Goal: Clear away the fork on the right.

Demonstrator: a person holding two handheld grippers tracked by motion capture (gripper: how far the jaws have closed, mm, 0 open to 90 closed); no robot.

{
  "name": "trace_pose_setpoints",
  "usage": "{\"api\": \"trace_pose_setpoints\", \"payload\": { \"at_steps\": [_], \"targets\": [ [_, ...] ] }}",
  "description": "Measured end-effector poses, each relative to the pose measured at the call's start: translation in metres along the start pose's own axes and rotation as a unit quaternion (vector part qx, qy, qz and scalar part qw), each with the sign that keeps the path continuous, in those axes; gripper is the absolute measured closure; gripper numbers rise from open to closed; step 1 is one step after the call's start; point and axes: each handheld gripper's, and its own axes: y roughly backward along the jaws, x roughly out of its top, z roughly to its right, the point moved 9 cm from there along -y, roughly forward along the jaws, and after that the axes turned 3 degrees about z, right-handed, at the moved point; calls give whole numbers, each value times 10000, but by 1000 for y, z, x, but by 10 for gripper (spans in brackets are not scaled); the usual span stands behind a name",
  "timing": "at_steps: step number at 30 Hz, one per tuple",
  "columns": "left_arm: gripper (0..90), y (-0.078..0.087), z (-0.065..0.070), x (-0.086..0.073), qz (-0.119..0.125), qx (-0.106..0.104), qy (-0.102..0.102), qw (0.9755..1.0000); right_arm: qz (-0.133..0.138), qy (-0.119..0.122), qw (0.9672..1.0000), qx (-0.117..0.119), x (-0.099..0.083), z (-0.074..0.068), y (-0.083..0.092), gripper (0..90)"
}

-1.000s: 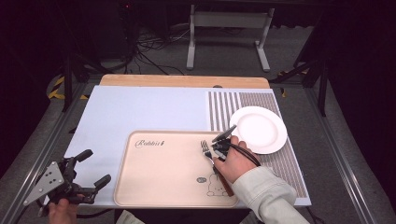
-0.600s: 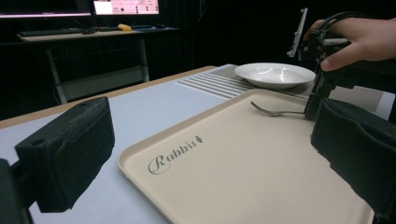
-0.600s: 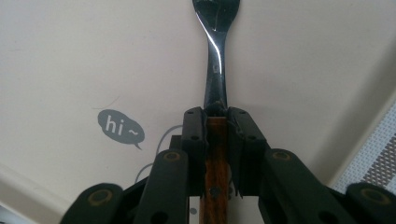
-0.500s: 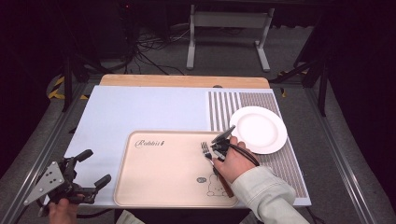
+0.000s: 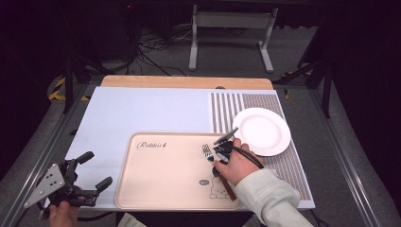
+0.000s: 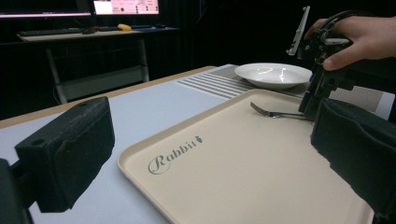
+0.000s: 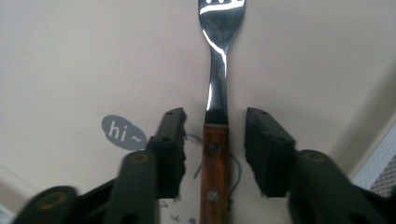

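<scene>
Beige tray, fork between parted right claw

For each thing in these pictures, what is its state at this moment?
Fork: flat on the tray, not gripped.
Right gripper: open, jaws astride the wooden handle.
Left gripper: open, holding nothing.
Tray: flat on the mat.
Plate: empty, beside the tray.

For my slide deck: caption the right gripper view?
Open right gripper straddles wooden-handled fork lying on beige tray, jaws not touching.
</scene>
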Motion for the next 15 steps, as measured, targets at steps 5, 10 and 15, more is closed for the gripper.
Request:
{"api": "trace_pose_setpoints", "payload": {
  "at_steps": [5,10,15],
  "targets": [
    [4,0,1,0,10,1,10,10000,478,222,9985,109,9,-7,4,299],
    [4,0,0,0,11,0,10,10000,713,616,9955,-119,14,-5,6,213],
    [4,0,1,0,8,-6,1,10000,995,883,9911,-35,23,-7,11,181]
  ]
}}
